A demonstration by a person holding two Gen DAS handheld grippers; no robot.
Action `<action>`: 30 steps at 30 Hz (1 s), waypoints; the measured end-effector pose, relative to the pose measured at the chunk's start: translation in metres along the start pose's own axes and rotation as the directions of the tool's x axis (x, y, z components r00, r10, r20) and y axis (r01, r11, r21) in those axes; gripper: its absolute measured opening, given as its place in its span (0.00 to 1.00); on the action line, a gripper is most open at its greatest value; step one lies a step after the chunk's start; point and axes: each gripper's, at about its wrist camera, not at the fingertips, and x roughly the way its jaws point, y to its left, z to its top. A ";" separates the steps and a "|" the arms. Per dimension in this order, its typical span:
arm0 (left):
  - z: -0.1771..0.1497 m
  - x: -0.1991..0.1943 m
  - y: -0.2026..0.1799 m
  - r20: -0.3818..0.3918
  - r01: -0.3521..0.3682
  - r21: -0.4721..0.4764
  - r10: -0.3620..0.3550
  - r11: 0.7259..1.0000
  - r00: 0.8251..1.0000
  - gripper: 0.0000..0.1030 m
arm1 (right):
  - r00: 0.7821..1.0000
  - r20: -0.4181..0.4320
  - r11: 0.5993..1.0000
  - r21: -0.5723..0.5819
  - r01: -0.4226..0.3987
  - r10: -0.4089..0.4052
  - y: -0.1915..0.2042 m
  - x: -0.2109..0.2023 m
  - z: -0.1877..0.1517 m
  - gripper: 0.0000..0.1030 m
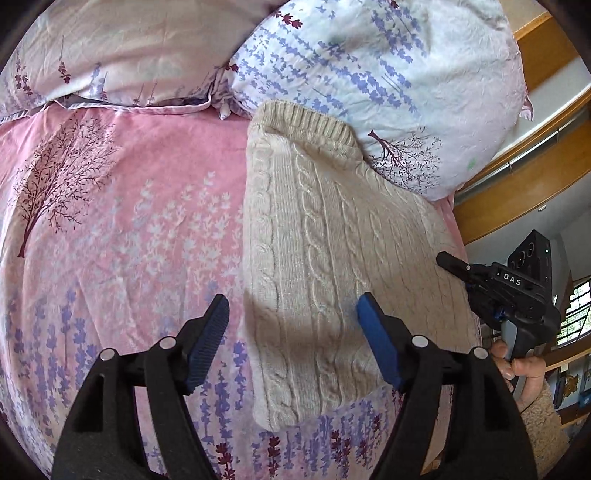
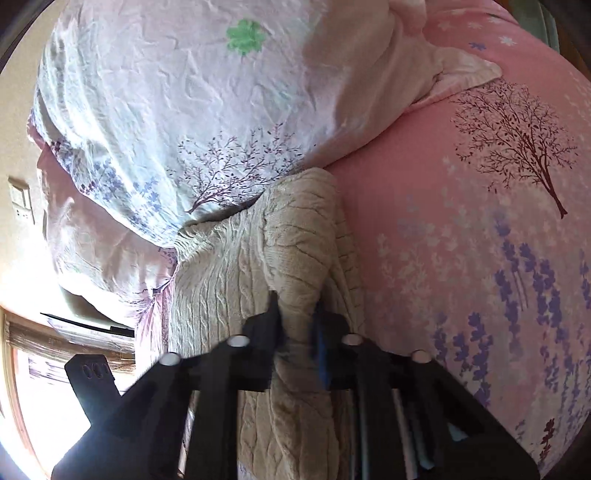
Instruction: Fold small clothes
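Cream cable-knit sweater (image 1: 332, 258) lies along the bed's (image 1: 129, 221) right edge against the pillow (image 1: 388, 74); my right gripper (image 2: 297, 317) pinches its lifted fold, my left gripper (image 1: 291, 325) hangs wide, so I'd carry that fold across evenly.

A cream cable-knit wool sweater (image 1: 332, 251), braided in raised rope columns with a ribbed hem, lies on a pink cotton bedsheet (image 1: 129, 184) printed with dark maroon bare-branched trees, pale white sprigs and violet lavender stalks. Behind the sweater, a crumpled white pillow (image 1: 388, 74) carries blue-violet lavender rows, one maroon tree and, in the right wrist view, a green clover mark (image 2: 245, 35). Left of that pillow sits a pale pink pillow (image 1: 122, 51) with maroon sprigs. Black plastic grippers with dark blue ribbed pads, left (image 1: 291, 314) and right (image 2: 297, 317), frame the sweater.
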 end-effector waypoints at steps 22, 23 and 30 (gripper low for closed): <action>-0.024 0.019 -0.028 -0.076 0.003 0.086 0.004 0.996 0.997 0.70 | 0.974 0.063 0.970 -0.093 0.224 -0.219 -0.008 0.004 -0.002 0.11; -0.024 0.018 -0.026 -0.073 0.005 0.082 0.001 0.997 0.997 0.70 | 0.980 0.060 0.979 -0.073 0.192 -0.188 -0.008 -0.004 -0.001 0.12; -0.018 0.009 -0.014 -0.048 0.027 0.022 -0.026 0.999 0.998 0.67 | 0.998 0.016 0.998 0.007 0.061 -0.061 -0.023 -0.043 -0.027 0.53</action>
